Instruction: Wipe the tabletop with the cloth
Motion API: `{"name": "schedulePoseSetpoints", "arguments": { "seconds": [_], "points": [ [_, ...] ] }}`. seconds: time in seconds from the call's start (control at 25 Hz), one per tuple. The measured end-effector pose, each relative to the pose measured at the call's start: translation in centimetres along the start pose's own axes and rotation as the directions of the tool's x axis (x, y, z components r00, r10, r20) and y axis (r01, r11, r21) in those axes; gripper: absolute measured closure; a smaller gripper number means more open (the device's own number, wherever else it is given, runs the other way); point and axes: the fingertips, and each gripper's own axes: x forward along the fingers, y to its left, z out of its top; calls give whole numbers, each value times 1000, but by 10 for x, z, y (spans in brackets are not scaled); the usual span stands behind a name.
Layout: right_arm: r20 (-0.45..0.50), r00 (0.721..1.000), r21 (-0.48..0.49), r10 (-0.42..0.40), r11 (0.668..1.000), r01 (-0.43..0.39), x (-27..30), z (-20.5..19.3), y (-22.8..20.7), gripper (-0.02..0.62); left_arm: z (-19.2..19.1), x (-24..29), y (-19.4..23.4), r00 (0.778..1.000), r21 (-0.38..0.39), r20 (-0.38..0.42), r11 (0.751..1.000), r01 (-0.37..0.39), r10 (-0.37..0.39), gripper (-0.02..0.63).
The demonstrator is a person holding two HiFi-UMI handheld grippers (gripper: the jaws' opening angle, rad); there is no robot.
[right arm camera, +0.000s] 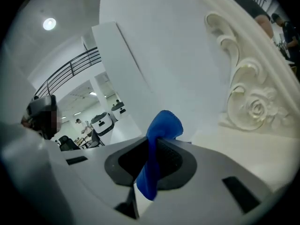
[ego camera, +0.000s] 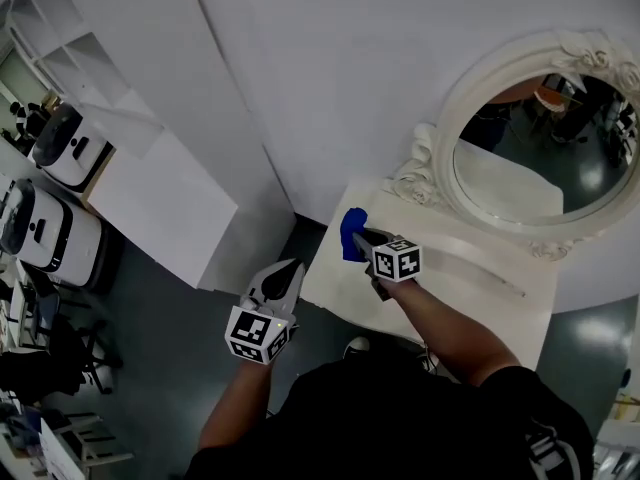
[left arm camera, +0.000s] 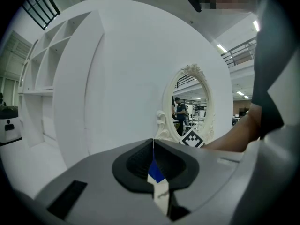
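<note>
The white tabletop (ego camera: pixel 520 313) looked plain and unmarked. No smear, damp streak or dust showed at this sharpness, so the pictures gave no sign of which parts had been wiped. Going by position alone, the wiping seemed early or between strokes: the work sat at the table's near-left corner, with the broad stretch before the oval mirror (ego camera: pixel 530 158) left to cover.

The right gripper (ego camera: pixel 365 240) was over that corner, its jaws clamped on the blue cloth (ego camera: pixel 351 230). In the right gripper view the cloth stood in a bunched fold above the jaws and trailed down between them. It did not lie spread flat, so little of it looked ready to sweep the surface.

The left gripper (ego camera: pixel 290 271) hung off the table, over the dark floor (ego camera: pixel 170 308) and well apart from the cloth. Its jaws were together at the tips with nothing held. The sliver of blue in the slit below them was most likely the cloth seen beyond.

Whether the cloth touched the tabletop could not be told, since the right gripper covered the contact from above. The person's forearm hid a strip of the near tabletop, and the mirror's frame covered the back edge. The table's right end ran toward the picture's border, partly cut off.
</note>
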Motion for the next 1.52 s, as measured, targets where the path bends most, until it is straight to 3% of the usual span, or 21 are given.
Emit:
{"name": "schedulePoseSetpoints", "arguments": {
  "seconds": [0.28,0.68,1.0,1.52],
  "points": [
    [-153,988,35,3,999,2,86,-57,-4,555,-28,-26,25,997,-30,-45,997,-66,65,593],
    [-242,970,80,4,997,16,140,-114,-31,557,-53,-41,43,988,-54,-105,991,-123,116,592],
    [-304,950,85,-65,992,96,130,-153,-69,557,-65,-37,38,986,-60,-131,992,-110,101,594],
    [-342,923,109,-175,969,224,48,-192,-135,557,-54,13,-5,988,-49,-155,999,13,-20,593]
  ]
}}
